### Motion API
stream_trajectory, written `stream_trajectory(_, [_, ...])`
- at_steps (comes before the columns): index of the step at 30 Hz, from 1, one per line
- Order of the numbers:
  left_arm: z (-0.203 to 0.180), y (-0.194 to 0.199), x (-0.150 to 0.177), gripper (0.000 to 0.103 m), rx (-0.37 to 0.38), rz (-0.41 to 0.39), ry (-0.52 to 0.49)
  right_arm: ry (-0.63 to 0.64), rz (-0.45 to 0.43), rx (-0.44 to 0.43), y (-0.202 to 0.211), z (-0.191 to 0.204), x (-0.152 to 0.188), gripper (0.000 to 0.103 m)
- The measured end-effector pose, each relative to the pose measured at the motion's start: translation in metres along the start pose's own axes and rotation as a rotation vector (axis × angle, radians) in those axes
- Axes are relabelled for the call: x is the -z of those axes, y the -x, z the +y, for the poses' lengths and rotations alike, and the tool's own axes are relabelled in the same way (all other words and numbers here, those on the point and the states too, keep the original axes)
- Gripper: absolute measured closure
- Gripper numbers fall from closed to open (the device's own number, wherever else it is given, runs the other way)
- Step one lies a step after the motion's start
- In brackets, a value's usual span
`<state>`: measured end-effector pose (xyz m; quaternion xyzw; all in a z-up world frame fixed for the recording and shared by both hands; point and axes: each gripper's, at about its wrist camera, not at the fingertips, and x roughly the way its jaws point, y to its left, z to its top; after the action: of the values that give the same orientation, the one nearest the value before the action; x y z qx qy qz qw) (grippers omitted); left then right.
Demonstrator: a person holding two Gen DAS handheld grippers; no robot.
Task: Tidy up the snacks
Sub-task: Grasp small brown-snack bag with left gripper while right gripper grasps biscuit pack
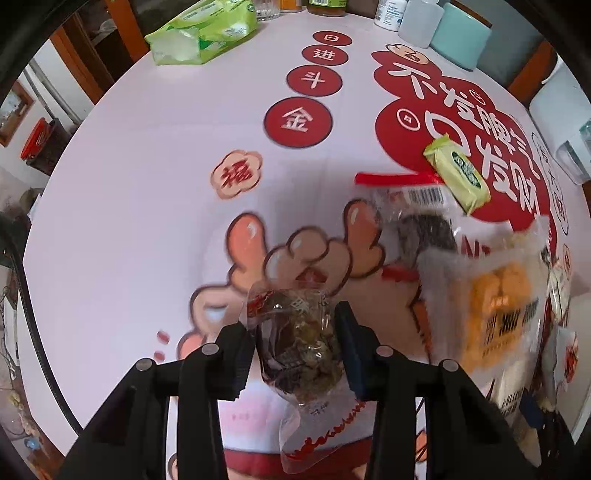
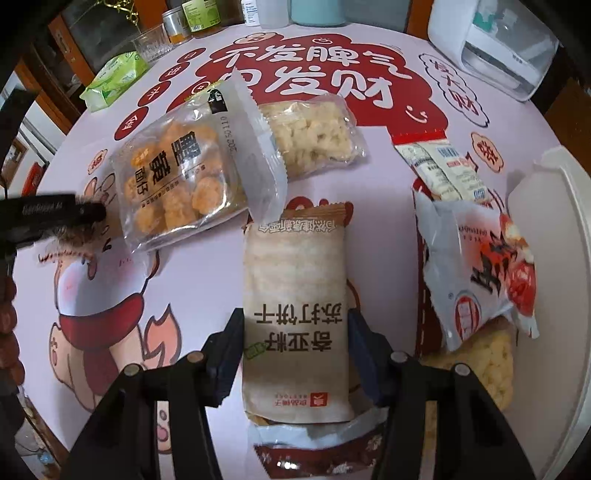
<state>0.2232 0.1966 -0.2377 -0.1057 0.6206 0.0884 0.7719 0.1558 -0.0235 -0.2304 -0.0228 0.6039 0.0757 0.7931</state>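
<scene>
My left gripper (image 1: 295, 347) is shut on a clear packet of dark green-brown snack (image 1: 299, 343) and holds it above the printed tablecloth (image 1: 147, 155). My right gripper (image 2: 295, 350) is shut on a beige soda cracker pack (image 2: 295, 314). Ahead of it lie an orange puff bag (image 2: 184, 184), a pale puffed-rice bag (image 2: 314, 140), a white striped packet (image 2: 439, 170) and a red-and-white bag (image 2: 480, 273). In the left wrist view a green wrapped bar (image 1: 458, 173), a dark-filled clear bag (image 1: 421, 229) and the orange puff bag (image 1: 495, 306) lie to the right.
A white tray (image 2: 554, 229) sits at the right edge. A green tissue pack (image 1: 203, 29), a glass (image 2: 151, 44), jars and bottles (image 2: 195, 18) stand at the far table edge. A white appliance (image 2: 495, 44) is at back right. The left gripper's body (image 2: 51, 214) shows at the right wrist view's left.
</scene>
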Motion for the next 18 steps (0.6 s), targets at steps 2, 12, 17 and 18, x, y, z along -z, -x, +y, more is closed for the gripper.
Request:
stream_trajectory(2, [0.01, 0.005, 0.01, 0.064, 0.012, 0.002, 0.002, -0.004, -0.011, -0.007, 0.005, 0.0, 0.004, 0.049])
stream_trajectory(12, [0.013, 0.068, 0.062, 0.064, 0.03, -0.08, -0.145, -0.069, -0.096, -0.096, 0.058, -0.004, 0.026, 0.049])
stream_trajectory(17, [-0.017, 0.109, 0.077, 0.063, 0.077, -0.143, -0.253, -0.088, -0.16, -0.125, 0.097, -0.011, 0.035, 0.049])
stream_trajectory(18, [-0.024, 0.116, 0.079, 0.063, 0.088, -0.155, -0.273, -0.094, -0.176, -0.132, 0.107, -0.013, 0.038, 0.049])
